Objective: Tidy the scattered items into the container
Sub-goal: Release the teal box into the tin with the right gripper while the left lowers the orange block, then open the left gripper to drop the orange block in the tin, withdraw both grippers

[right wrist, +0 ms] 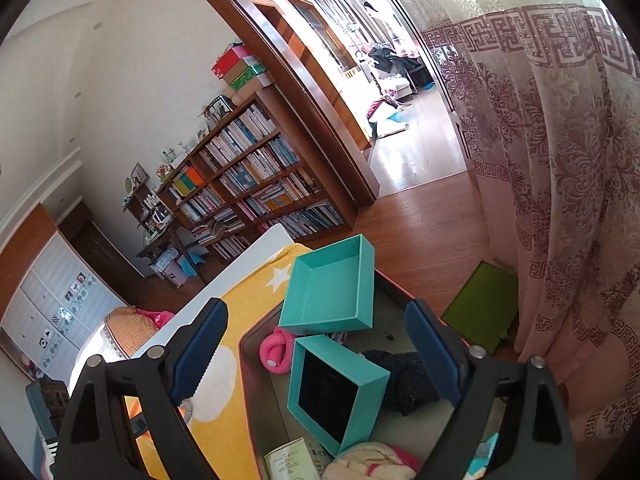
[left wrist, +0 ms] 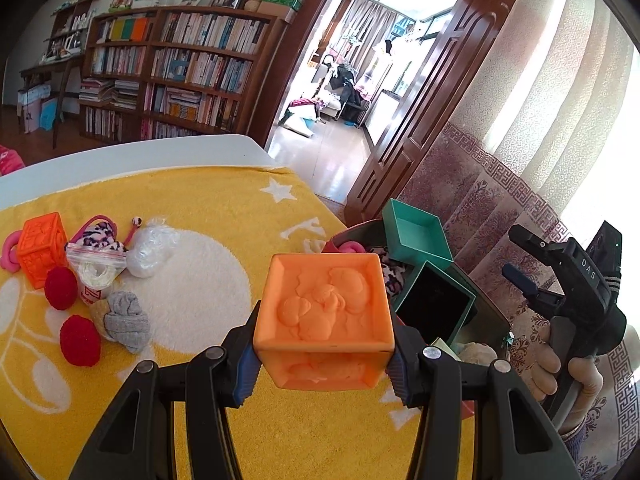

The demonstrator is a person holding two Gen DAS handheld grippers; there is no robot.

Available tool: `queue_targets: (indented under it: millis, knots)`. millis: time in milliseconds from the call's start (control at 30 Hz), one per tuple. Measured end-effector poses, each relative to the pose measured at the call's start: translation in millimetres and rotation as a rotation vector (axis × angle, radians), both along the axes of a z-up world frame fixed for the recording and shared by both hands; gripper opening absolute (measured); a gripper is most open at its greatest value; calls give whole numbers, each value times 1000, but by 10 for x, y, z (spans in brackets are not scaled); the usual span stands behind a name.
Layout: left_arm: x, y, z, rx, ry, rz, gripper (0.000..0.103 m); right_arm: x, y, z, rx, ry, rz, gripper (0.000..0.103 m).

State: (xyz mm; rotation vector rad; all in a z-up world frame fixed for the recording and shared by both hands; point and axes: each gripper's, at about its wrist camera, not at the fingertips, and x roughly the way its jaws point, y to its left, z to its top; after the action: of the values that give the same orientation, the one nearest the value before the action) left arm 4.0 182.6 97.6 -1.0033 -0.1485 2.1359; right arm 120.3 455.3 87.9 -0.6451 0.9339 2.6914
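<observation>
My left gripper (left wrist: 324,364) is shut on an orange embossed cube (left wrist: 324,316), held above the yellow towel (left wrist: 208,208) just left of the container (left wrist: 488,320). On the towel at left lie a second orange cube (left wrist: 40,248), two red balls (left wrist: 60,288), a grey sock (left wrist: 126,320), a zip bag (left wrist: 96,256) and a clear plastic wad (left wrist: 150,246). My right gripper (right wrist: 316,352) is open and empty above the container (right wrist: 256,368), which holds two teal box halves (right wrist: 332,292), a pink roll (right wrist: 276,352), dark cloth (right wrist: 404,376) and a leaflet (right wrist: 292,460).
The white table edge (left wrist: 132,152) lies beyond the towel. A bookshelf (left wrist: 176,72) stands behind, a doorway (left wrist: 360,80) to its right. A patterned curtain (right wrist: 560,200) hangs right of the container. A green board (right wrist: 484,304) lies on the wood floor.
</observation>
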Motion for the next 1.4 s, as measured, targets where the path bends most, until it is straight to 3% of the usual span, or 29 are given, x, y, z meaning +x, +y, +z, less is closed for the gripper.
queue_targets:
  millis: [400,467,500,600,1000,1400]
  knots:
    - [-145,1018,153,5,32,-123,54,284,175,-27,-35,30,-19,93]
    - [-188,1150,130,-7,32,-125,63,301,216,-57,-46,26,-25,93]
    - [-216,1197,109,-7,23,-126,82,300,234,-67,-51,23,-28,93]
    - [-218,1219,96,5,30,-122,86,299,260,-94,-61,17,-28,93]
    - [-207,702,73,-12,38,-29,86,301,96,-106,-65,19,4,93]
    - [-184,-249,-52,9,-4,118,86,125,-421,14,-23,24,118,95]
